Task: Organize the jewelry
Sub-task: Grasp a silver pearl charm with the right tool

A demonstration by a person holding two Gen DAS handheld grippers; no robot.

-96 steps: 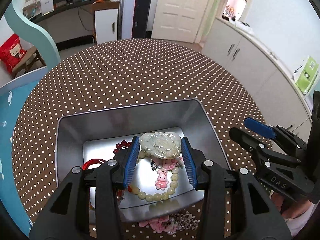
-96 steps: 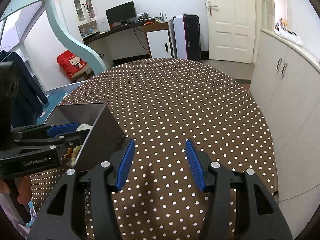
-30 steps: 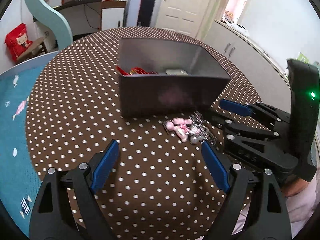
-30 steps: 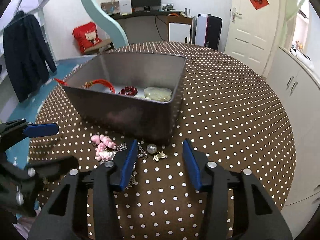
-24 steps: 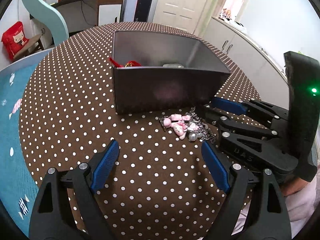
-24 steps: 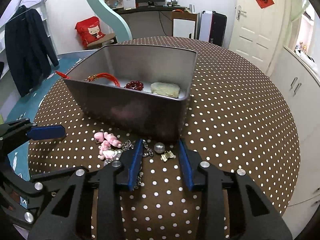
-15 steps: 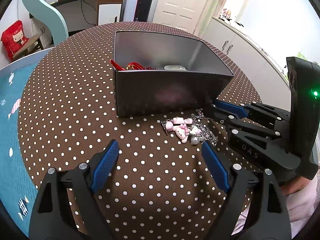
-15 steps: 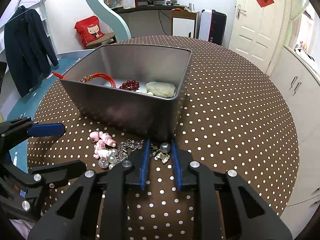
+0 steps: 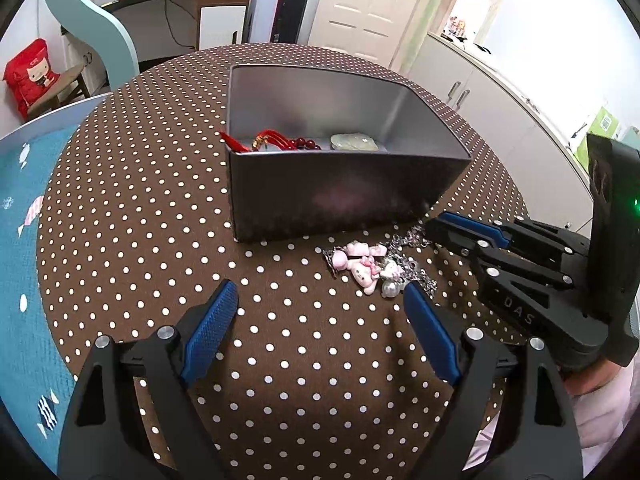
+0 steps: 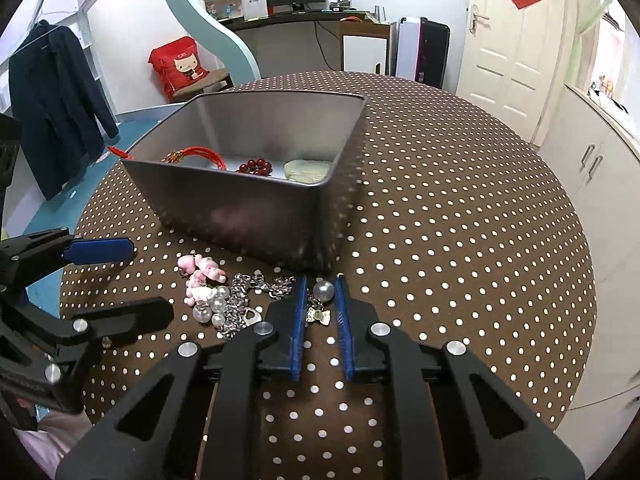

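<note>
Round counter (image 9: 132, 216) draped in a brown cloth with regular white dots. At its middle stands a rectangular tin box (image 10: 240, 208) of dull grey metal, with smooth flared walls and rounded corners. On the tin's floor lie a red braided cord (image 10: 202, 154), a string of dark red round beads (image 10: 254, 167) and a pale green carved stone pendant (image 10: 306, 169), the beads between the other two.

On the cloth just outside the tin's near wall, toward the counter's near edge, lies a tangled charm chain (image 10: 244, 300): fine silvery metal links, glossy pink moulded figures (image 10: 200, 270), clear and pearly round beads, and a small gold bow.

Right tool (image 10: 318, 310): black plastic arms with ribbed blue pads, jaws narrowed to a slim gap around the chain's end, where one silvery ball bead and the bow sit between the pads; whether the pads actually pinch the chain cannot be told. Its tips lie low on the cloth beside the tin's near corner.

Left tool (image 9: 320, 332): jaws spread wide, released, holding nothing, above bare cloth near the counter's near edge, the pink figures just beyond its right pad.
</note>
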